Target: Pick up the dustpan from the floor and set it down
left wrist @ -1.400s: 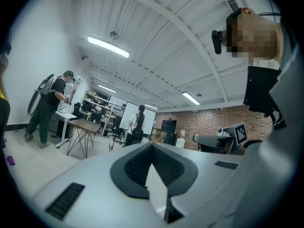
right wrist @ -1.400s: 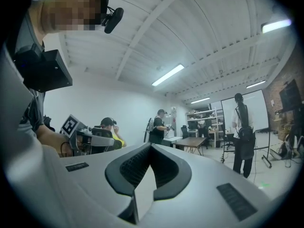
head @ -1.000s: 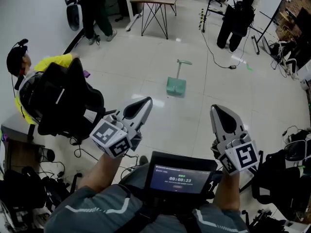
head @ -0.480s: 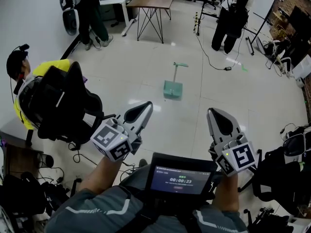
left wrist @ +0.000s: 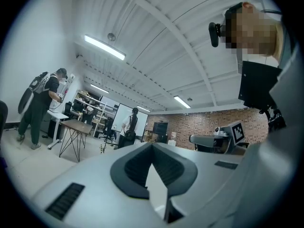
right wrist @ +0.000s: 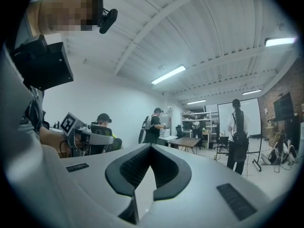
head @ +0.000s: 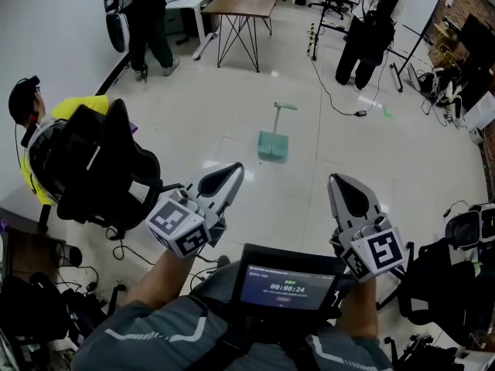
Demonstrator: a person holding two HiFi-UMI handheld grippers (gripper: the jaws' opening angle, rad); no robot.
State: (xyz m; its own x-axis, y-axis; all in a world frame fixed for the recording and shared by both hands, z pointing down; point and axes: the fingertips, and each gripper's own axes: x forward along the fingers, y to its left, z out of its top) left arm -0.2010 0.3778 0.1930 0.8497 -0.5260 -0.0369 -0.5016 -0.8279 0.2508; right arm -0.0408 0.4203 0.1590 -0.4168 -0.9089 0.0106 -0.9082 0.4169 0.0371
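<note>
In the head view a green dustpan (head: pixel 272 144) lies on the pale floor, its long handle (head: pixel 281 114) standing up at the far end. It is well ahead of both grippers and apart from them. My left gripper (head: pixel 230 170) is held level at the lower left, jaws shut with nothing between them. My right gripper (head: pixel 342 184) is level at the lower right, also shut and empty. In the left gripper view the left gripper (left wrist: pixel 153 146) points toward the room, and so does the right gripper (right wrist: pixel 151 147) in its own view. Neither gripper view shows the dustpan.
A seated person in yellow with a black chair (head: pixel 97 168) is close on the left. A table with thin metal legs (head: pixel 244 2) and standing people (head: pixel 370 29) are at the back. A cable (head: pixel 340 99) runs over the floor. Bags (head: pixel 452 284) crowd the right.
The head view has drifted slightly, so the dustpan sits a little further left in the picture. Both grippers keep their places and stay shut.
</note>
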